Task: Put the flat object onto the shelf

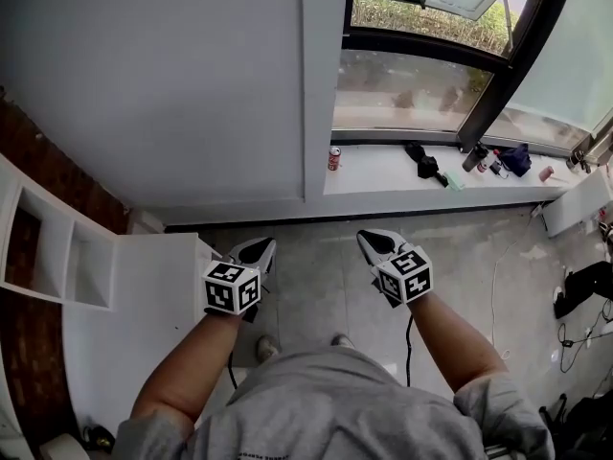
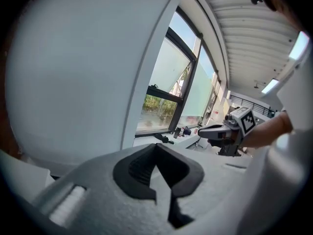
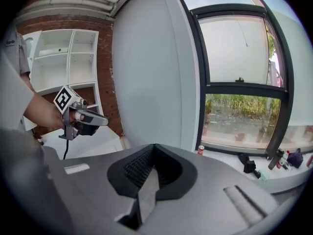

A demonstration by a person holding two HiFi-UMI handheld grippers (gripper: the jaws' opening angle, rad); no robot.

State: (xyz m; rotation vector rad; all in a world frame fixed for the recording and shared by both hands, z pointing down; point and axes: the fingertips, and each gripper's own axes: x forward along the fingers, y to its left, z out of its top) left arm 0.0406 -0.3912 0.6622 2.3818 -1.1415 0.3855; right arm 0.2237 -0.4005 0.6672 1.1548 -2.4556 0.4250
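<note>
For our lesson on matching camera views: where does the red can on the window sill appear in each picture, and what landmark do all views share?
Head view: red can at the left end of the window sill, above centre.
Left gripper view: cannot be made out.
Right gripper view: small, right of centre, at the sill's left end.
Shared landmark: the black window frame, seen in all three.

Daylight is coming in through the window [image 1: 421, 75] and lighting the room brightly and evenly. The white wall [image 1: 172, 94] beside the window is glowing softly, without glare. The shelf [image 1: 57, 247], well away from the window, is holding soft shade in its compartments. In both gripper views the window's frame is bending strongly and the corners are darkening to black.
</note>
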